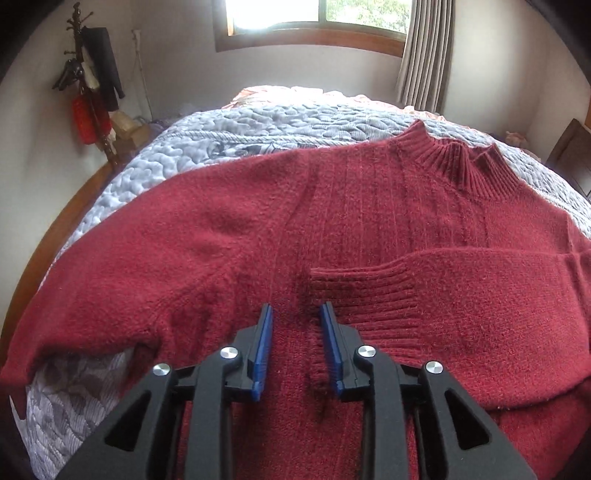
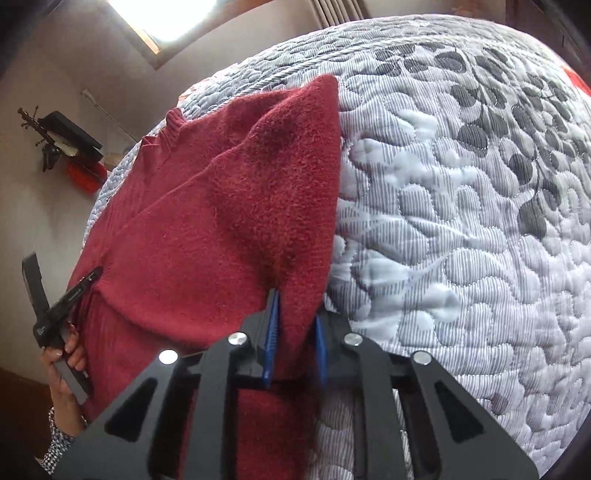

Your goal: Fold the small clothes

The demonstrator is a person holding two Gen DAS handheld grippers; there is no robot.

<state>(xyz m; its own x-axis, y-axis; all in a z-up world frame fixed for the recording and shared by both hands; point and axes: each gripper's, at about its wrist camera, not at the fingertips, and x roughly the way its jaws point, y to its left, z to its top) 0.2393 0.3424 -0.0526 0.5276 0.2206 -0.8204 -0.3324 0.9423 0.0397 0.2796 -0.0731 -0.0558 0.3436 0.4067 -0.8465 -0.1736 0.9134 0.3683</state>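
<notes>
A dark red knitted sweater (image 1: 369, 221) lies spread flat on a quilted bed cover (image 1: 221, 129), its ribbed collar (image 1: 469, 166) towards the far right. One sleeve is folded across the body, and its ribbed cuff (image 1: 365, 295) ends near the middle. My left gripper (image 1: 297, 317) hovers open just over the sweater's middle, beside that cuff, with nothing between its blue pads. In the right wrist view my right gripper (image 2: 295, 317) is shut on a thick fold at the sweater's (image 2: 221, 221) side edge, and the fabric hides part of the right finger.
The grey-and-white quilt (image 2: 461, 221) stretches bare to the right of the sweater. A wooden bed frame (image 1: 55, 229) runs along the left. A coat rack (image 1: 92, 85) stands in the far left corner, a window (image 1: 314, 18) and curtain (image 1: 424, 55) behind. A hand (image 2: 68, 350) holds the left gripper.
</notes>
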